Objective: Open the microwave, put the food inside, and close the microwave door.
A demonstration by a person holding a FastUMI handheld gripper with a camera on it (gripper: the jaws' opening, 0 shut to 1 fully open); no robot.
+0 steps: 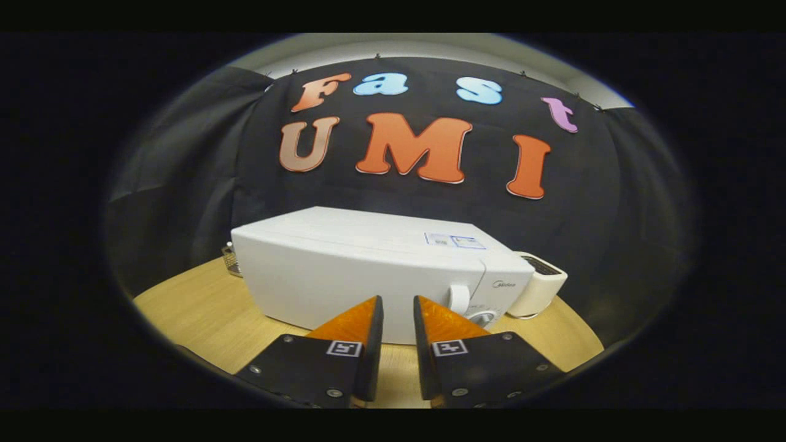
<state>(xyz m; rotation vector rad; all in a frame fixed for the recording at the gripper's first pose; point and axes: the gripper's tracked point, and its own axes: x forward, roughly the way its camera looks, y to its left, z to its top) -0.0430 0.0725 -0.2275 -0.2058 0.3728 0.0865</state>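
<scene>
The microwave (368, 270) sits on a light wooden table (184, 313), white, with its door closed and its front turned toward the gripper (398, 304). It lies just ahead of the two orange-faced fingers (359, 319) — their tips overlap the lower part of its front face in the gripper view, though whether they touch it cannot be told. The fingers stand close together with only a narrow gap between them, and nothing is held in that gap.

On the microwave's front, toward its right end, there is a white door handle (457, 299), and just below it a round knob (484, 317) — both lie a little to the right of the right finger's tip. A small sticker (455, 240) lies flat on the microwave's top, near the same end.

Just beside the microwave's right end stands a small white appliance (539, 285) with a dark slot on top. Behind the microwave's left rear corner a small metal-looking wire object (231, 261) peeks out, too hidden to identify.
</scene>
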